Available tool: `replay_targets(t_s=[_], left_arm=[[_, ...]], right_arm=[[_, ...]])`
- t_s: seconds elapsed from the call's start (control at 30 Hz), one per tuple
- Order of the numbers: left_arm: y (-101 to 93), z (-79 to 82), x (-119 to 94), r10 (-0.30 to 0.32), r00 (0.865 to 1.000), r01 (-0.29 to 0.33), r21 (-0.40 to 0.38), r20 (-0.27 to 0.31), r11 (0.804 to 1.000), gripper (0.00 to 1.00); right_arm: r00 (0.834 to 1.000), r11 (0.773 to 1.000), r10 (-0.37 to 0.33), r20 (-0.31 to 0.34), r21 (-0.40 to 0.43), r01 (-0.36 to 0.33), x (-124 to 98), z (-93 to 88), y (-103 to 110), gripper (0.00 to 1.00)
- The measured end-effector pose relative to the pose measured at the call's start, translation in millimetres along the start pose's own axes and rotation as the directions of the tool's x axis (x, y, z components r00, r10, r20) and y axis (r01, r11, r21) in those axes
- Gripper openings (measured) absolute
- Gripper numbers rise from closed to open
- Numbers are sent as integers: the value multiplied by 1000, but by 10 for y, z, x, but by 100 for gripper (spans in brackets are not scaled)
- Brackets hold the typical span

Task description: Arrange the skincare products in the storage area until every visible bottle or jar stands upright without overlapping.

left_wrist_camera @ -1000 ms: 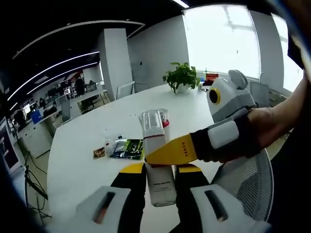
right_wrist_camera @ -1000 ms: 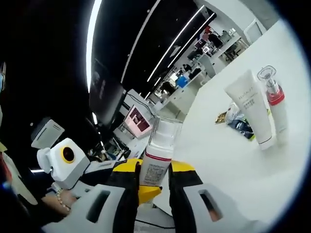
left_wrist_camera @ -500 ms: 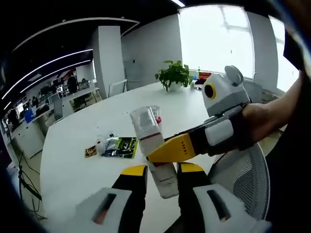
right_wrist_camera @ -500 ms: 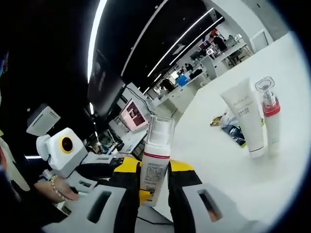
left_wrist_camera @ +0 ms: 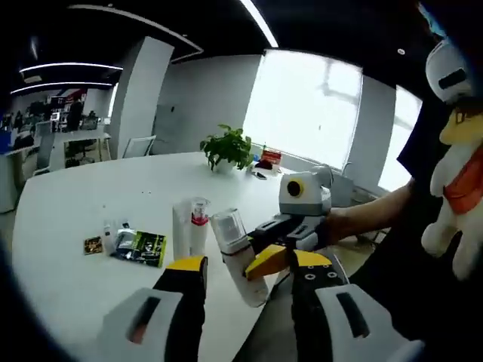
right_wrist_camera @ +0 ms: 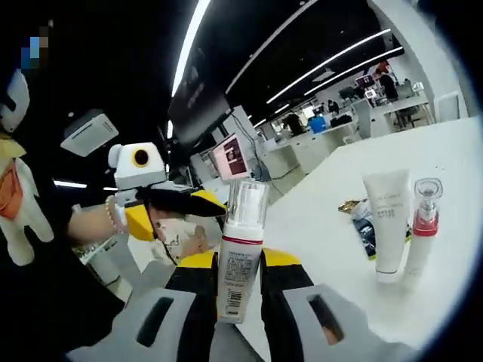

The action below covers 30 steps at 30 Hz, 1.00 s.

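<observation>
A white foam bottle (right_wrist_camera: 238,253) with a clear cap and a red band stands upright between the jaws of my right gripper (right_wrist_camera: 240,259), which is shut on it. In the left gripper view the same bottle (left_wrist_camera: 235,249) hangs tilted over the table's near edge, with the right gripper (left_wrist_camera: 263,255) reaching in from the right. My left gripper (left_wrist_camera: 250,262) is open, its jaws wide of the bottle on both sides. On the table a white tube (left_wrist_camera: 181,226) and a red-collared pump bottle (left_wrist_camera: 199,225) stand upright side by side, also seen as tube (right_wrist_camera: 387,222) and pump bottle (right_wrist_camera: 423,226).
Flat sachets (left_wrist_camera: 139,246) and a small packet (left_wrist_camera: 93,245) lie on the white table (left_wrist_camera: 68,204) left of the tube. A potted plant (left_wrist_camera: 226,147) stands at the far edge. The left gripper (right_wrist_camera: 177,211) and a person's hand are at the left of the right gripper view.
My left gripper has let go of the foam bottle and drawn back from it. The right gripper keeps hold of the bottle and has carried it upright.
</observation>
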<state>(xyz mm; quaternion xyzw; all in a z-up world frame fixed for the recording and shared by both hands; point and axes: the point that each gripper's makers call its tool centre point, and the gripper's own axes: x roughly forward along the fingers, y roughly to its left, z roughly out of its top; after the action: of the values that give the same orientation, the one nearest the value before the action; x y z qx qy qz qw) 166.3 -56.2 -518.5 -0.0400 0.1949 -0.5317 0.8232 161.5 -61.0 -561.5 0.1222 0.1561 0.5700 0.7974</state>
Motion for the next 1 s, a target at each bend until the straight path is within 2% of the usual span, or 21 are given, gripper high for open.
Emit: replay_targets(t_s=[0.07, 0.13, 0.27, 0.33, 0.5, 0.6, 0.67, 0.73, 0.83, 1.0], left_arm=[[-15, -50, 45, -37, 998, 38, 17, -46, 999, 42], [-37, -60, 90, -59, 996, 60, 26, -66, 998, 41], [-204, -28, 135, -135, 987, 142, 83, -83, 986, 34], [-237, -34, 158, -149, 984, 160, 105, -100, 982, 32], [-216, -64, 176, -160, 977, 180, 142, -142, 973, 25], [-266, -105, 199, -181, 967, 210, 166, -177, 963, 26], [-300, -141, 222, -194, 960, 231, 182, -201, 956, 26], [-331, -180, 248, -206, 953, 251, 195, -225, 948, 27], [-365, -183, 287, -226, 947, 273, 198, -228, 941, 27], [-360, -177, 354, -206, 945, 272, 261, -252, 926, 25]], right_arm=[[998, 997, 66, -1, -29, -66, -4, 33, 118, 20], [994, 993, 112, 0, -41, -112, -10, 68, 192, 20], [990, 987, 140, -33, -79, -142, -17, 66, 215, 20], [986, 982, 161, -49, -96, -165, -26, 56, 237, 20], [981, 973, 168, -94, -144, -180, -65, 26, 290, 20], [978, 967, 167, -124, -175, -187, -91, -5, 306, 20], [970, 951, 179, -168, -224, -214, -117, -48, 321, 20], [964, 942, 190, -185, -244, -232, -121, -55, 346, 20], [958, 926, 200, -207, -280, -254, -103, -55, 363, 20], [962, 928, 177, -209, -291, -234, -98, -75, 264, 19]])
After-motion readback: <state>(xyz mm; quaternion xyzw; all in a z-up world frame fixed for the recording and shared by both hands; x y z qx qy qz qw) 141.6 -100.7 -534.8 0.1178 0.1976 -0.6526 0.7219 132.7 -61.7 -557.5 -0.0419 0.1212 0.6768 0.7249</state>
